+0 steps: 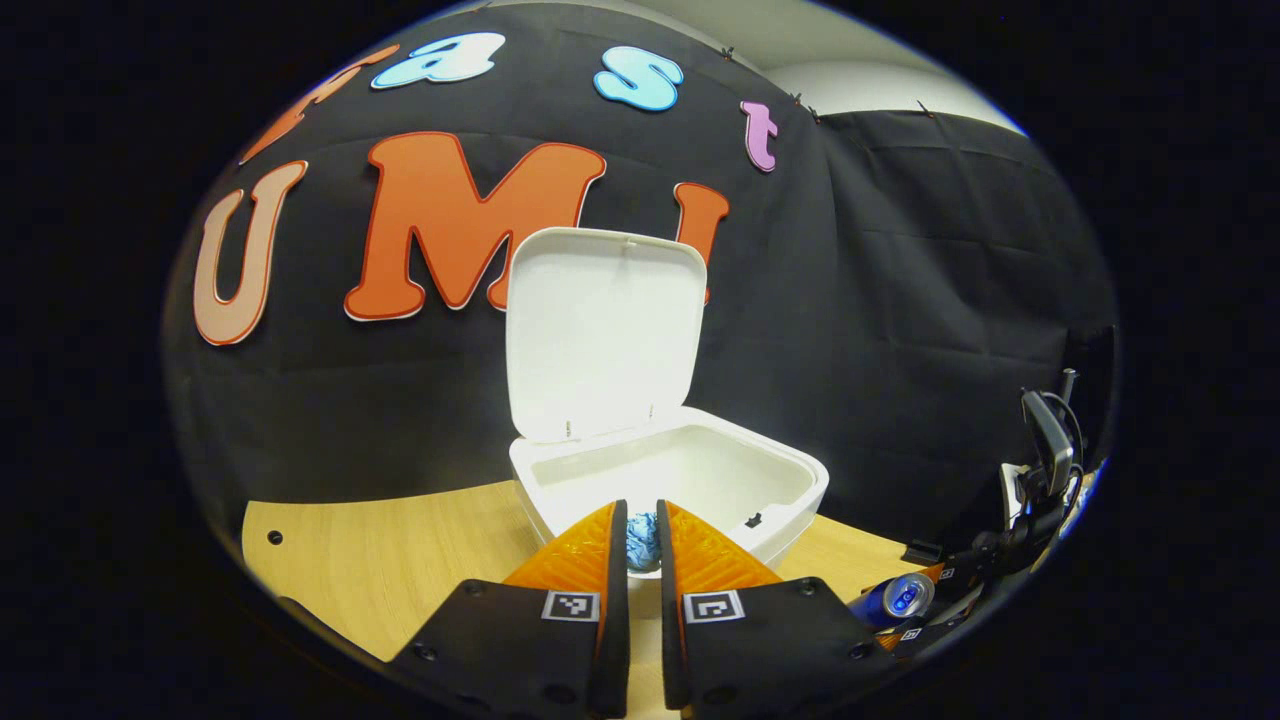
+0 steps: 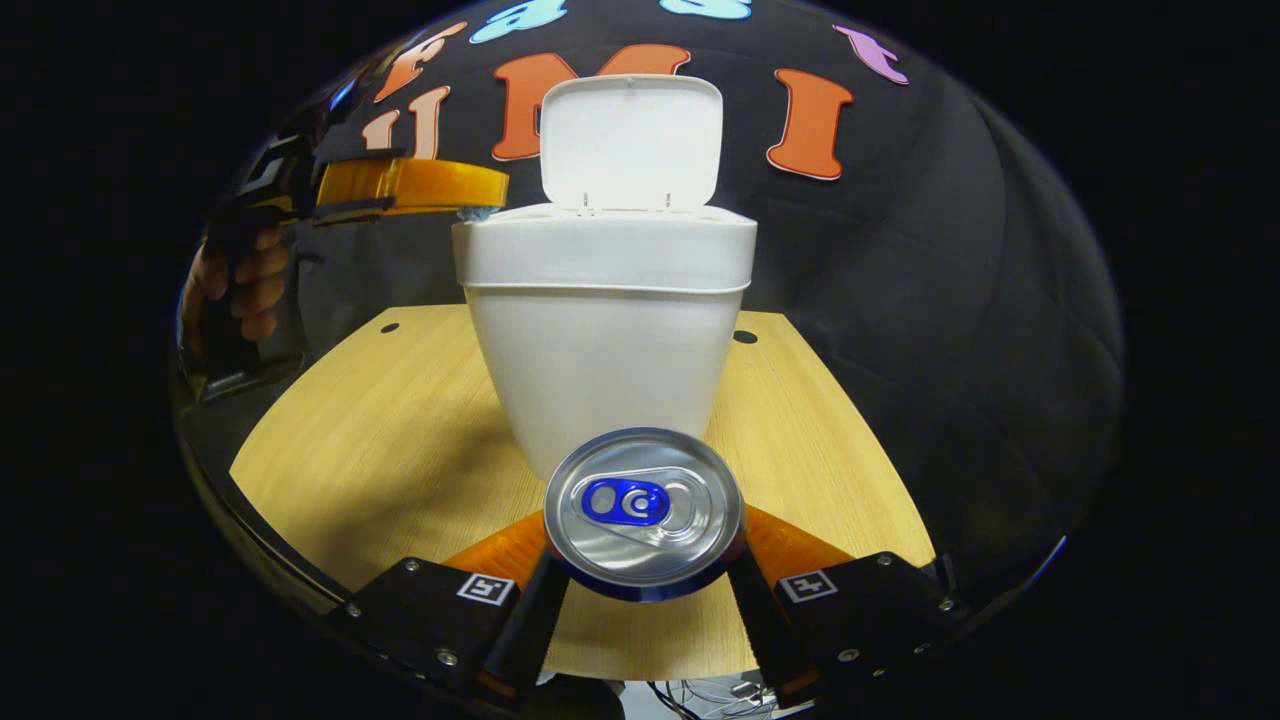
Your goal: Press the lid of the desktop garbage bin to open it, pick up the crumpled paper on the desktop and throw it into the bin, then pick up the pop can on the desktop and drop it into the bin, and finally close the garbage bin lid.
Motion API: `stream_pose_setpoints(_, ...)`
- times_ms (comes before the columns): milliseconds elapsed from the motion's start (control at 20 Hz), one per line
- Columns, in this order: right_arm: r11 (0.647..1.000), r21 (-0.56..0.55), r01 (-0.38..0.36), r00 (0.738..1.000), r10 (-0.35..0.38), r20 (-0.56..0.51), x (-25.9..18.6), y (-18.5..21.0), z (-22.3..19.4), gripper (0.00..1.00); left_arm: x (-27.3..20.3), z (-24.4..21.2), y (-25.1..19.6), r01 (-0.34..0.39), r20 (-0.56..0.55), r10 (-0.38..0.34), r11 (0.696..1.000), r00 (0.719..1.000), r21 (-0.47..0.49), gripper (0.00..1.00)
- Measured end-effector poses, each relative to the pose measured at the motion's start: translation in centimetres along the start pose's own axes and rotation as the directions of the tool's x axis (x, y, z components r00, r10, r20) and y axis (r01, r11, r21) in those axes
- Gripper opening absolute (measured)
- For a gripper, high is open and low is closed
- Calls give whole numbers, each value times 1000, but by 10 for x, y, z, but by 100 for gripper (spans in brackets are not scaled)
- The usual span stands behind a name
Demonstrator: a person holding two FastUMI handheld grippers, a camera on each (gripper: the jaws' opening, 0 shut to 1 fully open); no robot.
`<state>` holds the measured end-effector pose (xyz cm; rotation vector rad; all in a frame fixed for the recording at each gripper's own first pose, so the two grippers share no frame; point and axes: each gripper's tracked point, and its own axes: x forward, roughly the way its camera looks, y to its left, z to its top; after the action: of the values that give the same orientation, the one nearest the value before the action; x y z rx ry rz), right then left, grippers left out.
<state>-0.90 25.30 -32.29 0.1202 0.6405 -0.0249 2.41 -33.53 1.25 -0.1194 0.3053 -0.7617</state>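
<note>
Gripping the crumpled paper point(image 1: 641, 541) between nearly closed fingers, the left gripper point(image 1: 641, 530) is hanging at the near rim of the bin point(image 1: 690, 480), just short of the opening. The right gripper point(image 2: 645, 560) is pinching the pop can point(image 2: 645, 512), its top facing the camera, low over the desktop point(image 2: 400, 430) in front of the bin. Beyond, the lid point(image 1: 603, 330) is standing upright. Judging progress: 1 step done, paper drop pending, can drop and lid closing remaining.
</note>
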Motion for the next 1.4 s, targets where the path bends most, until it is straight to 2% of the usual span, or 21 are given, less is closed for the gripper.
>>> stream_pose_setpoints(200, 1000, -24, 17, 999, -16, 44, -2, -6, 16, 81, 8, -4, 2, -4, -17, 3, 1000, 1000, -23, 17)
stream_pose_setpoints(350, 999, -29, 24, 995, -21, 96, -13, -9, 48, 81, 10, -5, -2, 21, -25, -22, 999, 999, -29, 18)
stream_pose_setpoints(650, 998, -49, 44, 978, -33, 207, -29, -23, 115, 81, 9, -4, -5, 37, -26, -38, 999, 999, -6, 32)
stream_pose_setpoints(700, 998, -56, 42, 975, -29, 221, -30, -24, 124, 81, 8, -4, -8, 41, -25, -41, 999, 999, 3, 53)
stream_pose_setpoints(750, 997, -64, 47, 970, -30, 240, -33, -25, 131, 81, 7, -4, -6, 36, -27, -35, 999, 999, 14, 58)
stream_pose_setpoints(800, 996, -73, 48, 965, -27, 261, -36, -27, 141, 81, 5, -3, -4, 27, -27, -27, 999, 999, 23, 69)
stream_pose_setpoints(1000, 993, -107, 44, 949, -8, 316, -41, -25, 176, 81, -7, 0, 4, -1, -14, 2, 1000, 1000, 24, 82)
stream_pose_setpoints(1100, 992, -123, 38, 944, 5, 328, -43, -25, 188, 81, -13, -2, 9, -21, -19, 21, 999, 1000, 25, 85)
stream_pose_setpoints(1150, 991, -129, 33, 939, 13, 343, -44, -23, 196, 76, -17, -4, 12, -34, -28, 35, 999, 999, 26, 84)
stream_pose_setpoints(1200, 990, -134, 33, 932, 18, 362, -46, -21, 204, 81, -21, -6, 15, -46, -32, 47, 999, 998, 27, 90)
stream_pose_setpoints(1400, 988, -154, 16, 922, 45, 385, -37, -18, 222, 81, -39, -4, 32, -107, -19, 108, 994, 994, 31, 93)
